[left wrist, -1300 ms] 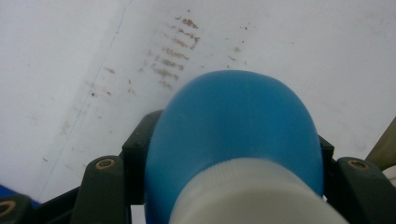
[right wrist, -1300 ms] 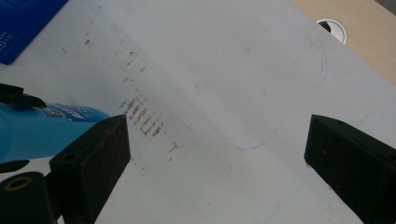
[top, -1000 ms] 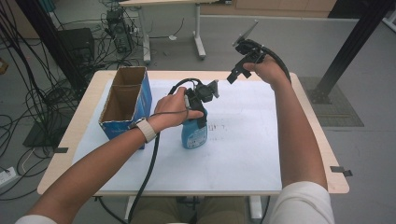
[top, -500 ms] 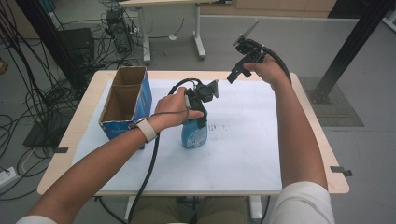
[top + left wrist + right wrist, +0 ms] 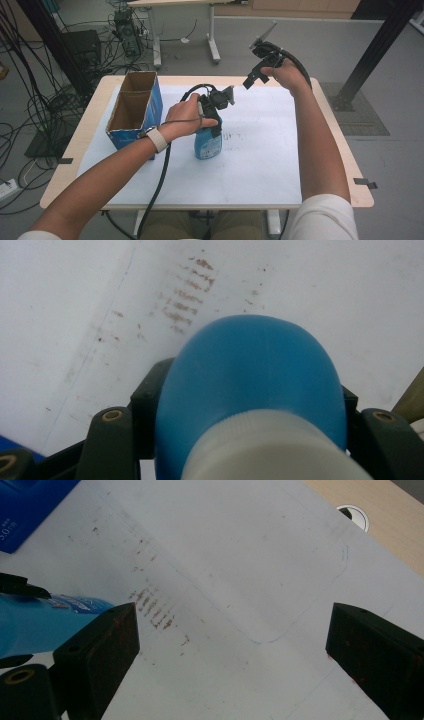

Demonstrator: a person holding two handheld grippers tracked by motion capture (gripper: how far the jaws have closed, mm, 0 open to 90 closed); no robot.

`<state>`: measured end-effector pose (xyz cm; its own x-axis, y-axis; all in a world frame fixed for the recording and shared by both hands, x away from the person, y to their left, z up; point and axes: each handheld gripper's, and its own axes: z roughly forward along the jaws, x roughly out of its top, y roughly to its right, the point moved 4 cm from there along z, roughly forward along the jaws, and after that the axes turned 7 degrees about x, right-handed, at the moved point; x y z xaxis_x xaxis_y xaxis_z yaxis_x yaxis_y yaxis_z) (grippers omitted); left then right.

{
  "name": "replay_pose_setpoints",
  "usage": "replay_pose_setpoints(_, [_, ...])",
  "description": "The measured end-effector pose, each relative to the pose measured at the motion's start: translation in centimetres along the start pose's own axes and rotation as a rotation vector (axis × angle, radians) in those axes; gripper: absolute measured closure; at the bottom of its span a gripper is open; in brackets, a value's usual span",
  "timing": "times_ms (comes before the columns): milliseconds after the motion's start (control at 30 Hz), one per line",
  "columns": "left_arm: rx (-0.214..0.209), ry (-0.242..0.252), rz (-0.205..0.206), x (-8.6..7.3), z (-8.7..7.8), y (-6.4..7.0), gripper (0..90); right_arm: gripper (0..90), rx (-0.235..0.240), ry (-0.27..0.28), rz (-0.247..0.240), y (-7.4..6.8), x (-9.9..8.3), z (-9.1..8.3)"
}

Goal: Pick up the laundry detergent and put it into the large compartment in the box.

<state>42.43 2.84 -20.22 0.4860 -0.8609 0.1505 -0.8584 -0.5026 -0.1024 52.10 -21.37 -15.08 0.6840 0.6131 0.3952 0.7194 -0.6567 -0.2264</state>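
Observation:
A blue bottle [image 5: 209, 145] with a white cap [image 5: 272, 450] stands upright on the white sheet [image 5: 260, 155] near the table's middle. My left gripper [image 5: 212, 120] is shut on the bottle's upper part, just below the cap. In the left gripper view the black jaws press both sides of the blue bottle [image 5: 255, 370]. My right gripper [image 5: 253, 75] hangs in the air over the table's far right edge, open and holding nothing. Its two fingers [image 5: 100, 640] stand wide apart above the sheet, and the blue bottle [image 5: 40, 622] shows at the left of that view.
An open blue cardboard box [image 5: 134, 107] stands at the table's left, close to the left forearm. The sheet carries faint brown marks [image 5: 155, 610] beside the bottle. A cable grommet [image 5: 353, 515] sits in the wooden tabletop. Cables and table legs lie on the floor beyond.

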Motion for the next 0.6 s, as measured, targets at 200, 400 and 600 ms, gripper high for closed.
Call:
replay_pose_setpoints(200, [0.002,0.001,0.000,-0.03,0.01,0.07,39.5,7.0,0.000,-0.001,0.000,-0.01,0.05,0.04])
replay_pose_setpoints(400, [0.001,0.001,-0.001,-0.02,0.00,0.06,39.5,7.0,-0.001,-0.001,0.000,-0.02,0.01,0.01])
replay_pose_setpoints(600, [0.001,0.001,-0.001,-0.03,0.00,0.05,39.4,7.0,-0.001,0.000,0.000,-0.06,-0.03,-0.06])
